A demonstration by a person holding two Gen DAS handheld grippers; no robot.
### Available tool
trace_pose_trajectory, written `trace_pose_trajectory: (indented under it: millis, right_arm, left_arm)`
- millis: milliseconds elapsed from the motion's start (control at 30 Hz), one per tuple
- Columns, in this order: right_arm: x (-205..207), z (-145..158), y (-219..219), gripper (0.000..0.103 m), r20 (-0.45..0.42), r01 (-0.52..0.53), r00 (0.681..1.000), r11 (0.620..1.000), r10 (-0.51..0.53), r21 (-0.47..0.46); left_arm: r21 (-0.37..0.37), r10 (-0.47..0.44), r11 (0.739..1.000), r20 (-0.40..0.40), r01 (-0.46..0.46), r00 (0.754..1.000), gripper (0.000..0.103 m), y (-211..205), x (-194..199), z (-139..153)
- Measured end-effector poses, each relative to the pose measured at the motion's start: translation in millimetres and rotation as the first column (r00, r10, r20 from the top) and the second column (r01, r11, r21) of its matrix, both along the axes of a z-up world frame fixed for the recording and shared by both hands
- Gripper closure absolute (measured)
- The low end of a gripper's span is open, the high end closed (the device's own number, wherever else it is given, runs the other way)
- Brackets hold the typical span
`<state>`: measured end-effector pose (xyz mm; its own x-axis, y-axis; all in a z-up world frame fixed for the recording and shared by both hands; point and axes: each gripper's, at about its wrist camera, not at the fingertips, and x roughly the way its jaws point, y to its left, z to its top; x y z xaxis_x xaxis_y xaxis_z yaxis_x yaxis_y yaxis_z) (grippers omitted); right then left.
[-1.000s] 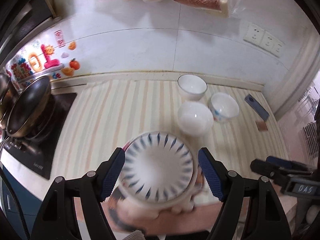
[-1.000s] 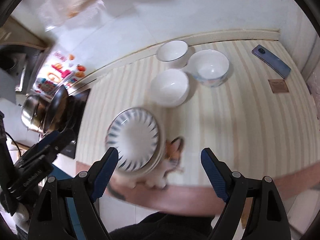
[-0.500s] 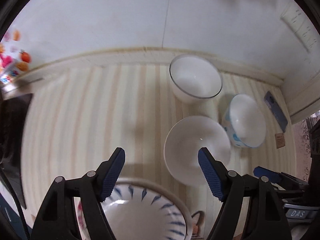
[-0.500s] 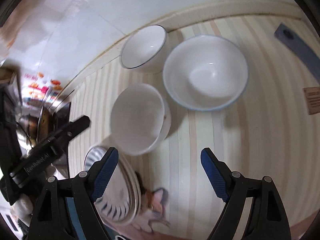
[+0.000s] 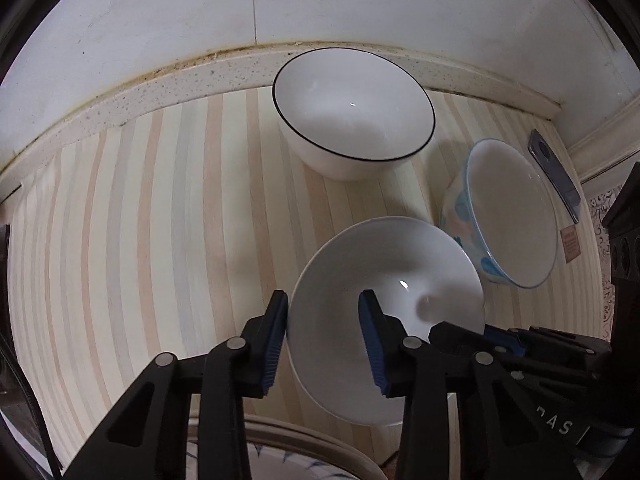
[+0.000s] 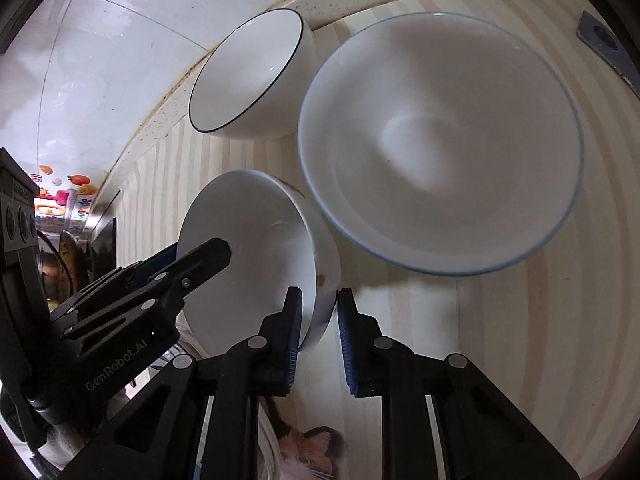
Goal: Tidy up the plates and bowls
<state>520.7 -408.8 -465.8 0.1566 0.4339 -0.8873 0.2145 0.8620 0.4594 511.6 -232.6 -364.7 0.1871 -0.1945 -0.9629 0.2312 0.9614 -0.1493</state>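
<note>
A plain white bowl [image 5: 384, 280] [image 6: 248, 240] stands on the striped counter, nearest to me. My left gripper [image 5: 323, 320] [image 6: 196, 252] straddles its left rim, one finger outside and one inside, closed in on the wall. On the opposite rim my right gripper [image 6: 318, 316] [image 5: 472, 334] pinches the wall between its blue pads. A black-rimmed white bowl [image 5: 352, 112] [image 6: 248, 80] sits by the back wall. To its right stands a blue-rimmed patterned bowl [image 5: 508, 212] [image 6: 440, 140]. A blue-patterned plate [image 5: 300, 456] shows at the bottom edge.
A phone [image 5: 556, 172] [image 6: 608, 44] and a small brown card [image 5: 570, 244] lie at the counter's right end. A cat-print mat [image 6: 312, 448] lies under the plate. A stove with pans [image 6: 68, 256] is far left. The tiled wall closes the back.
Both grippers moved forward from over the plate to the plain white bowl and narrowed from wide open onto its opposite rims. The plate has dropped to the bottom edge of view.
</note>
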Motion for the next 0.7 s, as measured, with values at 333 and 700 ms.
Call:
trace_pose_trajectory:
  millis: [333, 700]
  right_arm:
    - [-37.8, 39.0, -7.3, 0.083, 0.023, -0.020, 1.000, 1.000, 0.019, 0.019]
    - [-114.2, 75.7, -51.6, 0.083, 0.037, -0.039, 0.999, 0.999, 0.039, -0.007]
  left_arm:
    - [-0.023, -0.018, 1.000, 0.063, 0.020, 0.998, 0.069, -4.6, -40.9, 48.1]
    - [-0.017, -0.083, 0.996, 0.101, 0.086, 0.991, 0.069, -49.8, -108.0, 71.6]
